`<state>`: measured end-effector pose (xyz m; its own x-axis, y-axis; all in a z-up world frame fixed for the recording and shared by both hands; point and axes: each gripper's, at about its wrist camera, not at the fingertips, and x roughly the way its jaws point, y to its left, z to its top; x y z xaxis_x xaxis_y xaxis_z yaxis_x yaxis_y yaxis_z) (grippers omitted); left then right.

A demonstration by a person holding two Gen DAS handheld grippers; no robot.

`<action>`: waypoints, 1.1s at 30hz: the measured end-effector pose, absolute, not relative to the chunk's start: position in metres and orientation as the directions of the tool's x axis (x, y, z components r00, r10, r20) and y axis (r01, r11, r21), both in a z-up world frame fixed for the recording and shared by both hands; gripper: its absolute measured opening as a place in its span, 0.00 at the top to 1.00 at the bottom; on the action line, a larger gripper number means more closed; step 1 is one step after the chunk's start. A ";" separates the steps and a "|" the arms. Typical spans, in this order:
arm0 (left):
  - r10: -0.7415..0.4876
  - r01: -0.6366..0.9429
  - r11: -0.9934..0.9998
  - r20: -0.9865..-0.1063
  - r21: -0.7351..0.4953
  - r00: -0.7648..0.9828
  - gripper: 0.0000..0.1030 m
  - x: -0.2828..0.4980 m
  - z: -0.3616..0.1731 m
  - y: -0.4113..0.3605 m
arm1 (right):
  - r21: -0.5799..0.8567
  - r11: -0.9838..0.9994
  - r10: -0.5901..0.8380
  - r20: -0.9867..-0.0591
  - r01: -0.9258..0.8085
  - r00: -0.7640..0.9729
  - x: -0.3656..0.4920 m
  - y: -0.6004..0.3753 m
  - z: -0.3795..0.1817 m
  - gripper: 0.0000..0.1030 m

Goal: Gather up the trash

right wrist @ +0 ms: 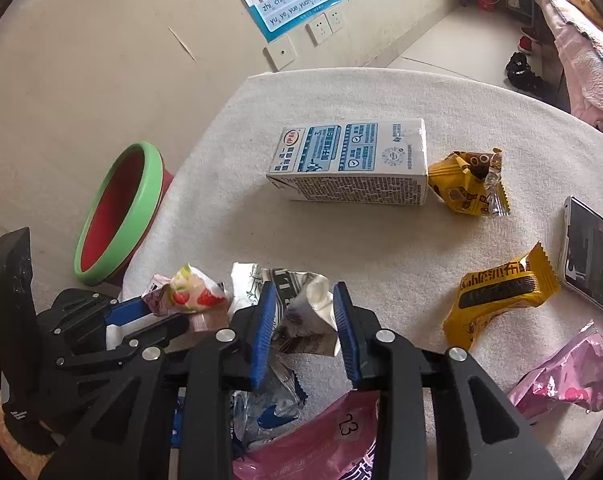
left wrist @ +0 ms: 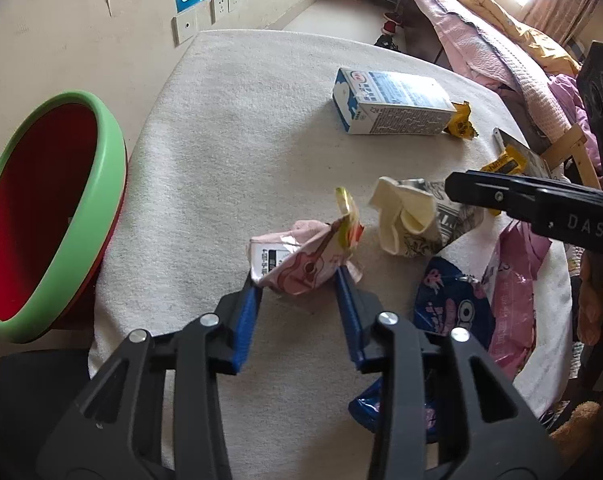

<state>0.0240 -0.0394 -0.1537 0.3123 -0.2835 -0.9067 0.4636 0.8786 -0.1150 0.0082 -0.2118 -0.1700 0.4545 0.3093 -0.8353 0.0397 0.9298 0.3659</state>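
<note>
My left gripper (left wrist: 299, 280) is shut on a crushed pink carton (left wrist: 301, 256) with a guitar print, held just above the cloth; it also shows in the right wrist view (right wrist: 185, 296). My right gripper (right wrist: 301, 312) is shut on a crumpled white and grey carton (right wrist: 305, 316), which also shows in the left wrist view (left wrist: 409, 220). A red bin with a green rim (left wrist: 57, 216) stands on the floor left of the table (right wrist: 117, 212).
On the cloth-covered table (left wrist: 229, 152) lie a blue and white milk carton (right wrist: 353, 164), two yellow snack wrappers (right wrist: 469, 184) (right wrist: 501, 296), pink wrappers (right wrist: 569, 376), a blue wrapper (left wrist: 449, 300) and a phone (right wrist: 593, 252). A wall is on the left.
</note>
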 end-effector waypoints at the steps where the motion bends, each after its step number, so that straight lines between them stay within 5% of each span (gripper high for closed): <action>1: -0.282 0.455 0.883 -0.907 -0.118 0.313 0.65 0.025 -0.154 -0.038 | 0.364 0.931 0.308 -0.835 0.039 0.456 0.008 -0.211 -0.170 0.53; 9: -0.277 0.417 0.899 -0.910 -0.132 0.308 0.64 0.030 -0.157 -0.028 | 0.371 0.928 0.318 -0.847 0.045 0.426 0.011 -0.209 -0.178 0.40; 16: -0.295 0.433 0.890 -0.905 -0.144 0.305 0.40 0.030 -0.157 -0.032 | 0.373 0.928 0.332 -0.850 0.021 0.410 0.011 -0.203 -0.180 0.40; 20: -0.302 0.447 0.883 -0.905 -0.147 0.298 0.37 0.031 -0.159 -0.038 | 0.379 0.925 0.340 -0.848 0.016 0.406 0.011 -0.200 -0.180 0.42; 27: -0.294 0.446 0.883 -0.912 -0.145 0.285 0.47 0.033 -0.165 -0.039 | 0.382 0.924 0.345 -0.839 0.006 0.421 0.012 -0.198 -0.176 0.51; 29: -0.299 0.441 0.884 -0.910 -0.152 0.288 0.48 0.033 -0.165 -0.038 | 0.376 0.927 0.338 -0.839 0.004 0.427 0.011 -0.199 -0.174 0.71; 33: -0.297 0.439 0.887 -0.904 -0.142 0.308 0.54 0.032 -0.162 -0.037 | 0.382 0.924 0.346 -0.834 -0.001 0.429 0.011 -0.201 -0.174 0.81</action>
<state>0.0323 -0.0367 -0.1618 0.3081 -0.2974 -0.9037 0.4392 0.8871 -0.1422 0.0113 -0.2006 -0.1738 0.4290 0.3458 -0.8345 -0.0011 0.9240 0.3824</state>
